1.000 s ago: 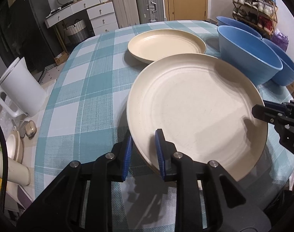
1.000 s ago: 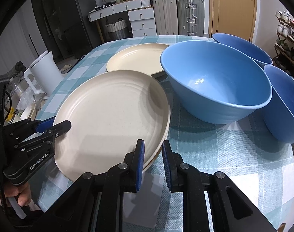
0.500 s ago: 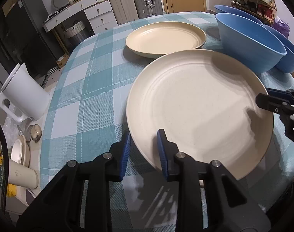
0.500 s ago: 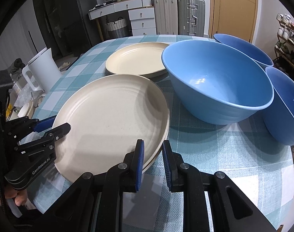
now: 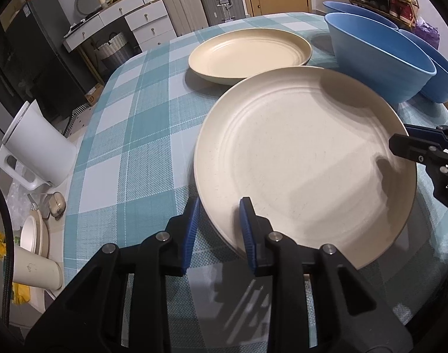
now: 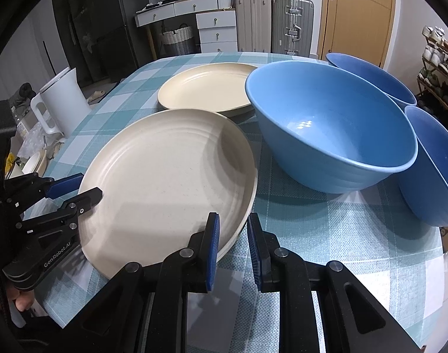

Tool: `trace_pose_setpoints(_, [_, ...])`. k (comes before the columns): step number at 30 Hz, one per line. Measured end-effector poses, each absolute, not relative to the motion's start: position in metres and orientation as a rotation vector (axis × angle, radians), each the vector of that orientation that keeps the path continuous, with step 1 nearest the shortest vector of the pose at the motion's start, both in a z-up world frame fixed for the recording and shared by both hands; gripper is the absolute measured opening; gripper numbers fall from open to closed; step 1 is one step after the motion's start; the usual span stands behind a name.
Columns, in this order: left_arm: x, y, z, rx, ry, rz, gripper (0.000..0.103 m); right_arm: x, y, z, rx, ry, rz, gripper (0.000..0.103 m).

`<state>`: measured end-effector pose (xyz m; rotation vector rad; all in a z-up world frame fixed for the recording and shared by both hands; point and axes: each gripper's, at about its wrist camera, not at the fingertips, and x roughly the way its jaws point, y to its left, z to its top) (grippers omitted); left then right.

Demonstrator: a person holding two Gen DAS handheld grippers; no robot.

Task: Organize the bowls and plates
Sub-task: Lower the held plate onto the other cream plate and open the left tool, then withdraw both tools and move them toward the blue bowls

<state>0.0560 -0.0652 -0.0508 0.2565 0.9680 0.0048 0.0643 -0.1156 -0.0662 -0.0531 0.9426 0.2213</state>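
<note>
**Near plate gripped at both rims, lifted off the cloth**

The near plate [image 5: 306,158] fills the centre-right of the left wrist view and the lower left of the right wrist view [image 6: 168,182]. The left gripper [image 5: 219,229] has the plate's near-left rim between its blue pads, fingers narrowly parted and closed onto the edge. The right gripper [image 6: 232,244] pinches the opposite rim the same way, at lower centre of its frame. Both jaws look clamped on the rim, one finger over the top face, one under.

Handling, as a judgement: the plate is rigid, looks like light matte plastic or fibre, not glossy, so probably not very slippery and not very fragile. It is wide and shallow, so the rim is the only place to hold; two opposite grips keep it level. One grip alone would likely let it tip.

The far plate [image 5: 250,51] sits at upper centre, on the checked tablecloth [image 5: 129,135]. Three blue bowls [image 6: 332,123] stand at the right, close together.

Against the earlier frames: the near plate sits higher and nearer the far plate, with more cloth showing under its near edge. Grips unchanged. The bowls and far plate are not moved.
</note>
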Motion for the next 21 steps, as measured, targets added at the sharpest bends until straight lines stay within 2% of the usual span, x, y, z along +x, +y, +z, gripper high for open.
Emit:
trace_pose_setpoints(9, [0.055, -0.055, -0.05, 0.168, 0.992, -0.036, 0.025, 0.066, -0.122, -0.066, -0.027, 0.943, 0.232, 0.02])
trace_pose_setpoints(13, [0.056, -0.047, -0.046, 0.116, 0.994, -0.041, 0.028, 0.065, -0.125, -0.062, -0.017, 0.934, 0.235, 0.031])
trace_pose_setpoints(17, [0.056, -0.038, -0.04, 0.064, 0.98, -0.045, 0.047, 0.064, -0.129, -0.056, -0.006, 0.927, 0.236, 0.044])
trace_pose_setpoints(19, [0.055, -0.034, -0.035, 0.036, 0.966, -0.054, 0.05, 0.063, -0.132, -0.052, 0.009, 0.922, 0.244, 0.05])
trace_pose_setpoints(20, [0.055, -0.031, -0.032, 0.02, 0.958, -0.061, 0.058, 0.063, -0.133, -0.05, 0.012, 0.918, 0.244, 0.051])
trace_pose_setpoints(21, [0.055, -0.029, -0.028, 0.008, 0.949, -0.066, 0.071, 0.063, -0.133, -0.048, 0.012, 0.914, 0.243, 0.052])
